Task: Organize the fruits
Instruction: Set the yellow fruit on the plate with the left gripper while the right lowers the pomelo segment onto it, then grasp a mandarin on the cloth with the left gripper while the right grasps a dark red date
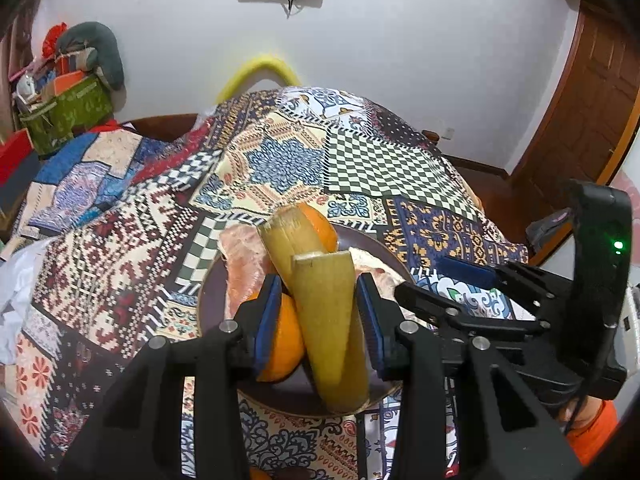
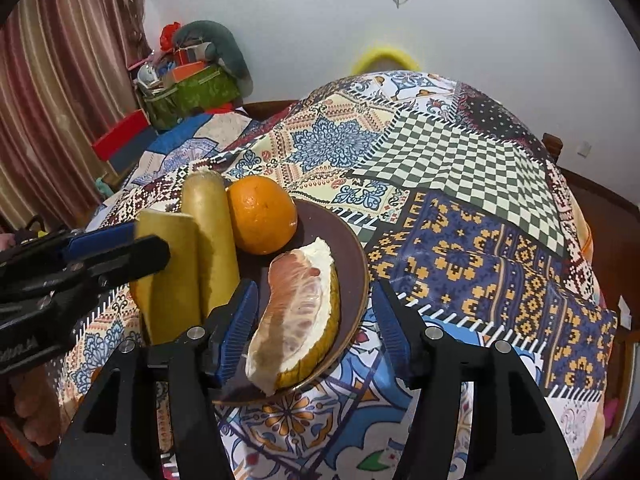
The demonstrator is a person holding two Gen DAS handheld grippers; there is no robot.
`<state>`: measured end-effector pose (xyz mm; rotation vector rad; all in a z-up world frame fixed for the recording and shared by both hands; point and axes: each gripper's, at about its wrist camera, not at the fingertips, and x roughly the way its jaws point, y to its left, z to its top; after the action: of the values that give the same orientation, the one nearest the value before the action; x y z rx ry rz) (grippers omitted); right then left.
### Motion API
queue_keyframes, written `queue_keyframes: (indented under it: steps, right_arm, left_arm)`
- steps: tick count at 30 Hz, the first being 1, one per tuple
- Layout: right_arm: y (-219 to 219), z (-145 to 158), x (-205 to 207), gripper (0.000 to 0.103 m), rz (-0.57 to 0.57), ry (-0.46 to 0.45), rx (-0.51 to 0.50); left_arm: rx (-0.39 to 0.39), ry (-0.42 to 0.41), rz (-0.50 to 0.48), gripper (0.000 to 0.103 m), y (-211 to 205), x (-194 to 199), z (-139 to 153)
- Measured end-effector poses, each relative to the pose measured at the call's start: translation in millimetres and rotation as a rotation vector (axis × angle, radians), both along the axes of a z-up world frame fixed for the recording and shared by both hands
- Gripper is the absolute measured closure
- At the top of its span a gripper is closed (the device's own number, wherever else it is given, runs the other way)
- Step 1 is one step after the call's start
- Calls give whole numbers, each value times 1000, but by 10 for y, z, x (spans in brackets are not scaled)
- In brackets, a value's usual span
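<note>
Biggest worry here is the plate (image 2: 352, 240) being so crowded. The left claw (image 1: 318, 312) has the near yellow stick (image 1: 328, 320), looks like cut sugarcane, between its blue pads (image 1: 267, 312), jaws fairly narrow. The left pad seems to press on it, but there's a sliver of a gap on the right side, so I can't tell if it's truly clamped. If that grip is loose, the stick could slide or tip and knock the second stick (image 2: 210, 240) or the orange (image 2: 262, 216) at the far side of the plate. There's another orange (image 1: 280, 344) right against the left pad too, so it could get nudged and roll off the near left rim onto the patterned cloth (image 2: 460, 152).

The right claw (image 2: 316, 332) is open around the pomelo wedge (image 2: 300, 312), not squeezing it. The wedge lies between its jaws on the near right of the plate, its near tip hanging at the rim. Bump it while pulling away and it likely slides off.
</note>
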<state>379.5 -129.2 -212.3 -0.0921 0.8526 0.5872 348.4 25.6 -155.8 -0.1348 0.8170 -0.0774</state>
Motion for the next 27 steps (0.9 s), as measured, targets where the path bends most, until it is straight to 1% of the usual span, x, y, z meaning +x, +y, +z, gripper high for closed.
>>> queue_keyframes:
  steps: [8, 12, 18, 20, 21, 22, 27]
  right_arm:
    - [-19, 149, -151, 47, -7, -44, -1]
    - [-41, 258, -263, 47, -12, -70, 3]
    - [-97, 413, -478, 47, -25, -98, 15]
    - [-108, 447, -555, 43, -29, -103, 18]
    - [-119, 469, -606, 38, -35, -113, 19]
    - [-140, 497, -665, 35, -41, -126, 20]
    - [-183, 577, -877, 35, -48, -153, 14]
  left_arm:
    - [6, -9, 11, 64, 49, -142, 121]
    - [-2, -16, 14, 64, 68, -277, 205]
    - [5, -26, 17, 63, 98, -543, 319]
    - [7, -28, 18, 62, 105, -617, 351]
    - [10, -31, 19, 61, 115, -672, 371]
    - [12, -33, 20, 60, 121, -713, 386]
    - [27, -31, 17, 58, 129, -959, 413]
